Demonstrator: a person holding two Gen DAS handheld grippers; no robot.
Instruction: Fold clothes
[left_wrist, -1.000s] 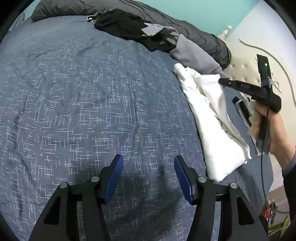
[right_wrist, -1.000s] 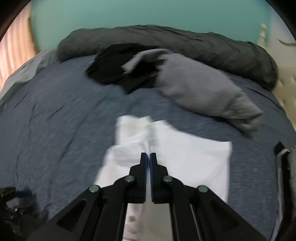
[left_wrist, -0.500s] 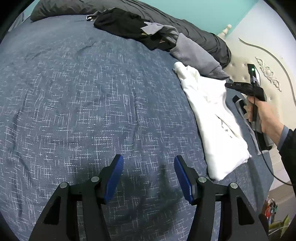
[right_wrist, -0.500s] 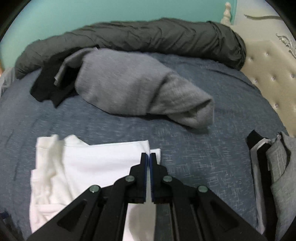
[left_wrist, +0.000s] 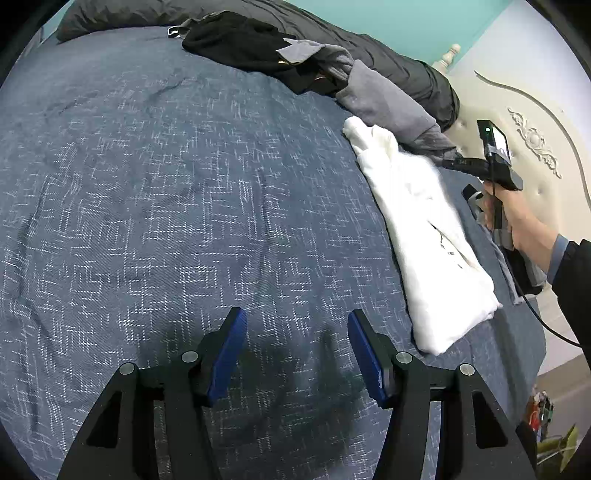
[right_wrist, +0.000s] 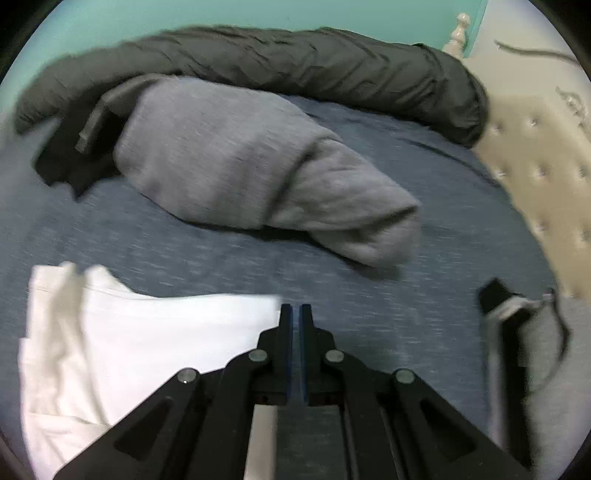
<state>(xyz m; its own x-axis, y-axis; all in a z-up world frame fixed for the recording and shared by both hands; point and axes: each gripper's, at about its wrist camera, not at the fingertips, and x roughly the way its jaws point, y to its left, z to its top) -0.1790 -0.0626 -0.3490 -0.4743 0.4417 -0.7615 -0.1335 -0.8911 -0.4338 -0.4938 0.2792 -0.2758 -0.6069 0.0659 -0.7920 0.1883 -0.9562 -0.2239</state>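
The grey top (right_wrist: 258, 166) lies at twelve o'clock from the pinched-shut, empty right gripper (right_wrist: 294, 314), stretched sideways; the left gripper (left_wrist: 295, 332) gapes open, farther off.

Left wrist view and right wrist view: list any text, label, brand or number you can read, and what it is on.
No text can be read in either view.
White folded garment: small dark printed marks near one edge, too small to read.
Right gripper: pale marking on its black body, too small and blurred to read.
Right wrist view: motion-blurred, no writing shows.
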